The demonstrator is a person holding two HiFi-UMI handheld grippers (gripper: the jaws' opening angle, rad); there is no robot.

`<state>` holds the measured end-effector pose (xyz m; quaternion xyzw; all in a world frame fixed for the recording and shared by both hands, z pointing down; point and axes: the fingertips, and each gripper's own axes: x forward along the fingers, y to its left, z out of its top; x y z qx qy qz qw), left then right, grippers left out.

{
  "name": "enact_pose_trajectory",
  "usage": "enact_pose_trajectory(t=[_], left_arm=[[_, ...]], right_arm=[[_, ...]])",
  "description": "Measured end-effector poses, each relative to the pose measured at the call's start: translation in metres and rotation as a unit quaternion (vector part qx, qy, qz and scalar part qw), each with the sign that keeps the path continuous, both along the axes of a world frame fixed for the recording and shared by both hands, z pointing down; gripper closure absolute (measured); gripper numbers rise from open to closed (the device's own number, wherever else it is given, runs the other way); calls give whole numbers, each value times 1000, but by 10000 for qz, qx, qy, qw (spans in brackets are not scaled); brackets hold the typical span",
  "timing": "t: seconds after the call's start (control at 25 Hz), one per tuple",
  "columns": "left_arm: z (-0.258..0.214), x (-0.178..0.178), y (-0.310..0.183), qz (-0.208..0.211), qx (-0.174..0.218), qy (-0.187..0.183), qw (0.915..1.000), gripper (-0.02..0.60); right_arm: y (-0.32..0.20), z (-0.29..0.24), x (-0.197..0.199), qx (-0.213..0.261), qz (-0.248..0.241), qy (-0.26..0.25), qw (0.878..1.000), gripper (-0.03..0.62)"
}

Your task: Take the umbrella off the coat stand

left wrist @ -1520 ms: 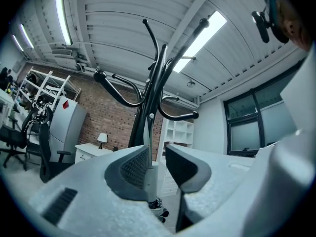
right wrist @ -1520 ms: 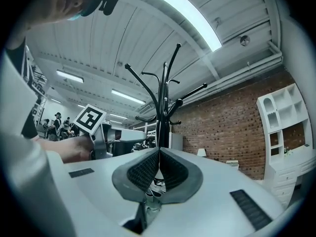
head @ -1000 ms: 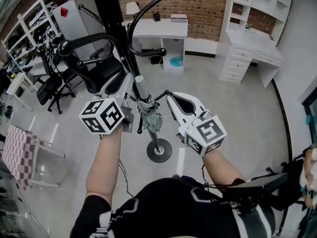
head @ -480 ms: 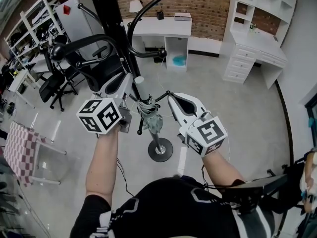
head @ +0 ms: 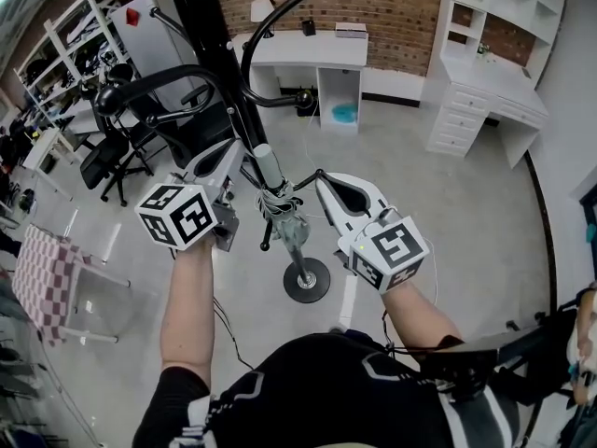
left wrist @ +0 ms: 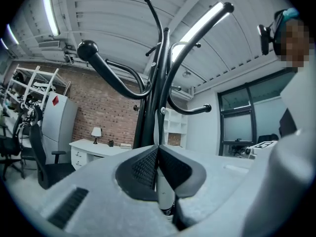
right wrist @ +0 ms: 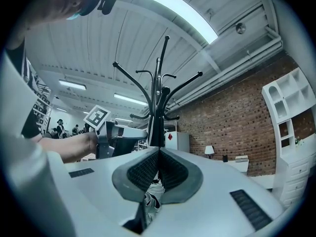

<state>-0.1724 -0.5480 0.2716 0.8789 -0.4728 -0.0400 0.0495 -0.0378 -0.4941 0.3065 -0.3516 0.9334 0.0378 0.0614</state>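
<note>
Head view, folded grey umbrella (head: 292, 230), pale cylindrical handle (head: 268, 165)

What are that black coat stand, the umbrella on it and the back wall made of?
Coat stand: probably metal tubing with glossy black paint; its thin curved arms catch highlights.
Umbrella: soft grey-green fabric, likely nylon, bunched in folds, with a pale, smooth handle that looks like plastic.
Wall: bare red brick, matt, with mortar lines visible.
</note>
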Motion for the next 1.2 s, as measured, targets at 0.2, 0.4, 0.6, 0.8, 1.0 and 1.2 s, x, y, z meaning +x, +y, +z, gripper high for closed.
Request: enact_pose_trajectory(t=[0.2, 0.4, 0.6, 0.8, 1.0, 1.2], left_arm=[[-1, 1, 2, 88, 98, 22, 9999, 569], [-3, 2, 2, 172, 222, 180, 9994, 571], [-6, 6, 4, 268, 285, 253, 9989, 572], [-19, 5, 8, 323, 442, 423, 9976, 572], [-42, 5, 14, 401, 645, 450, 9961, 572], [-58, 1, 22, 454, 793, 530, 9944, 572]], right_arm=[[6, 7, 1, -76, 86, 3, 9999, 586], [11, 7, -6, -73, 119, 37, 9999, 586], [16, 4, -8, -32, 168, 27, 9998, 586], [15, -5, -11, 97, 160, 58, 9998, 586], [12, -17, -14, 196, 140, 22, 9997, 586], [9, -27, -20, 346, 86, 6, 9994, 586]])
